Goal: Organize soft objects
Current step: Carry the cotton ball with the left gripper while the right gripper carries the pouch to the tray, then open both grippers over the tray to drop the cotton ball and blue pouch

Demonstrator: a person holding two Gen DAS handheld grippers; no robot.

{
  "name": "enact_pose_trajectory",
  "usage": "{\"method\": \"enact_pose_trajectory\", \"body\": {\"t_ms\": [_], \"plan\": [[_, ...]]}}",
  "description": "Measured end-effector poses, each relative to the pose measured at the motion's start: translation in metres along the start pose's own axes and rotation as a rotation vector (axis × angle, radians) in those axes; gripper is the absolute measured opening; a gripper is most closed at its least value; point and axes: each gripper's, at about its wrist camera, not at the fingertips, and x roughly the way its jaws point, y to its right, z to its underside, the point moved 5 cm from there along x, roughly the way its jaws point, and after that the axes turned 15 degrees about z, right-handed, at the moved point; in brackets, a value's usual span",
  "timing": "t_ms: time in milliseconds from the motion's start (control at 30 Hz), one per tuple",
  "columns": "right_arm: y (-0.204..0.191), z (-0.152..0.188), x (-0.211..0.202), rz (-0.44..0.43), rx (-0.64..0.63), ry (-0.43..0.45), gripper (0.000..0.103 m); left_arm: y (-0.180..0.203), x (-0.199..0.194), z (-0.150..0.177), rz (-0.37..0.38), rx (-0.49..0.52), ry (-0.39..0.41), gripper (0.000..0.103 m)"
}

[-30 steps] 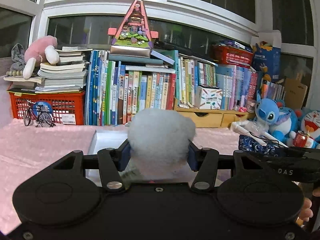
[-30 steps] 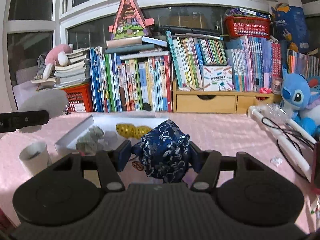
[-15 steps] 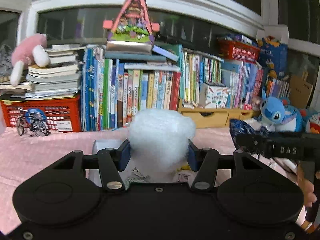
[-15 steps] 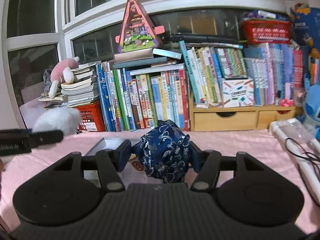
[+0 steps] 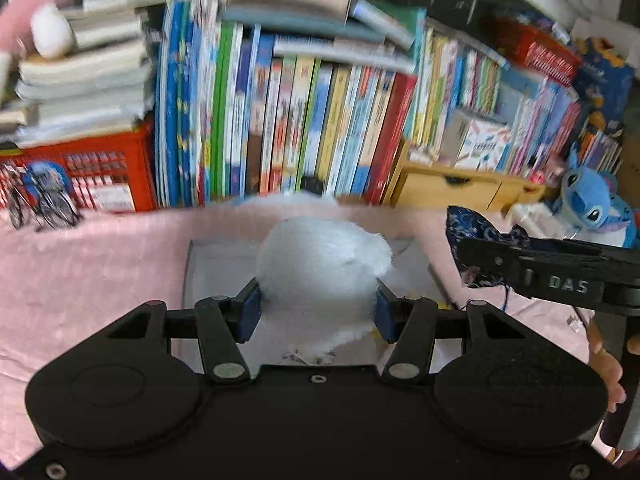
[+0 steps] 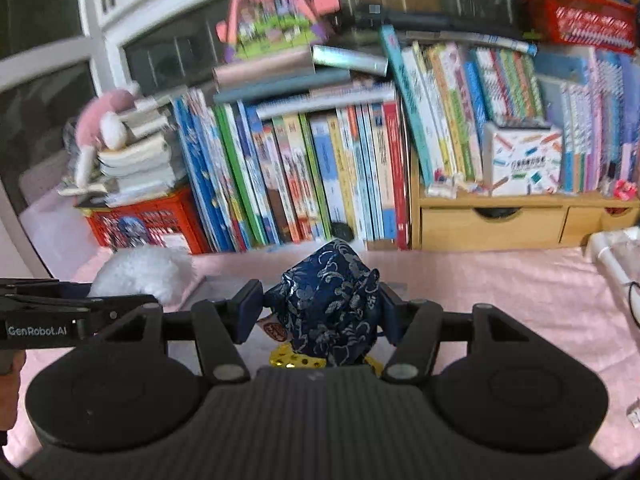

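My left gripper [image 5: 318, 312] is shut on a white fluffy ball [image 5: 322, 264] and holds it above a white tray [image 5: 208, 264] on the pink cloth. My right gripper [image 6: 320, 314] is shut on a dark blue patterned cloth pouch [image 6: 330, 316], held over the tray; gold items [image 6: 290, 360] show under it. The pouch also shows at the right of the left wrist view [image 5: 468, 232], and the white ball at the left of the right wrist view [image 6: 144, 272].
A row of upright books [image 5: 280, 120] and a red crate [image 5: 88, 176] stand behind the tray. A wooden drawer unit [image 6: 492, 220] and a blue plush [image 5: 592, 204] are at the back right. A toy bicycle [image 5: 40, 200] stands at left.
Both grippers have moved forward and tilted down toward the tray, still holding the ball and the pouch. The grippers have come closer together.
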Motion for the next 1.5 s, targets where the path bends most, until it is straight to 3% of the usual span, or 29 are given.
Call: {"method": "enact_pose_trajectory", "body": {"t_ms": [167, 400, 700, 1200, 1333, 1400, 1500], "plan": [[-0.007, 0.003, 0.048, 0.033, -0.021, -0.084, 0.063, -0.018, 0.04, -0.004, -0.003, -0.023, -0.072, 0.053], [-0.013, 0.009, 0.095, 0.007, -0.006, -0.191, 0.063, -0.037, 0.08, -0.005, 0.053, -0.089, -0.122, 0.053], [-0.006, 0.017, 0.123, 0.029, 0.024, -0.257, 0.064, -0.054, 0.111, 0.002, 0.057, -0.148, -0.189, 0.053], [-0.001, 0.032, 0.14, 0.018, 0.048, -0.301, 0.065, -0.065, 0.136, 0.021, 0.042, -0.153, -0.262, 0.055], [-0.001, 0.034, 0.141, 0.014, 0.054, -0.307, 0.072, -0.065, 0.135, 0.019, 0.029, -0.14, -0.24, 0.063], [0.0, 0.034, 0.14, 0.012, 0.064, -0.303, 0.082, -0.066, 0.133, 0.017, 0.028, -0.146, -0.228, 0.071], [0.002, 0.032, 0.136, 0.001, 0.072, -0.292, 0.085, -0.066, 0.125, 0.014, 0.03, -0.139, -0.208, 0.074]]}}
